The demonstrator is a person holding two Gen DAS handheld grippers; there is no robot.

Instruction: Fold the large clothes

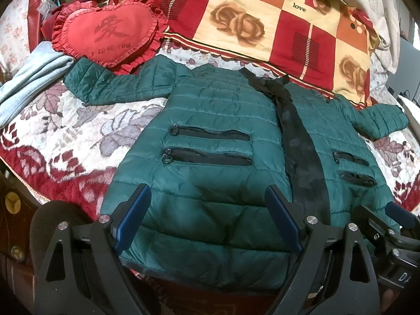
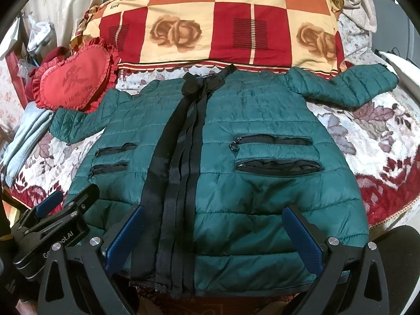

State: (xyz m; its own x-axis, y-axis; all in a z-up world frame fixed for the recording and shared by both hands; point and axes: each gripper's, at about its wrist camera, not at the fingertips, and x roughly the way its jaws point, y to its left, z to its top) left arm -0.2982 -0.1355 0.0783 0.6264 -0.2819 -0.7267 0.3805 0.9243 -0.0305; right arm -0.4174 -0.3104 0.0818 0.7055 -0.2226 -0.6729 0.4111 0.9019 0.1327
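A dark green quilted jacket lies flat and front up on the bed, both sleeves spread out to the sides. A black placket runs down its middle, and zip pockets sit on each half. My left gripper hangs open just above the hem of one half, holding nothing. In the right wrist view the jacket fills the middle. My right gripper is open over the hem, one finger by the placket. The left gripper shows at the lower left.
A red heart-shaped pillow touches the far sleeve. A red and cream checked quilt is piled behind the collar. Folded light blue cloth lies at the left edge. The floral bedspread shows on both sides of the jacket.
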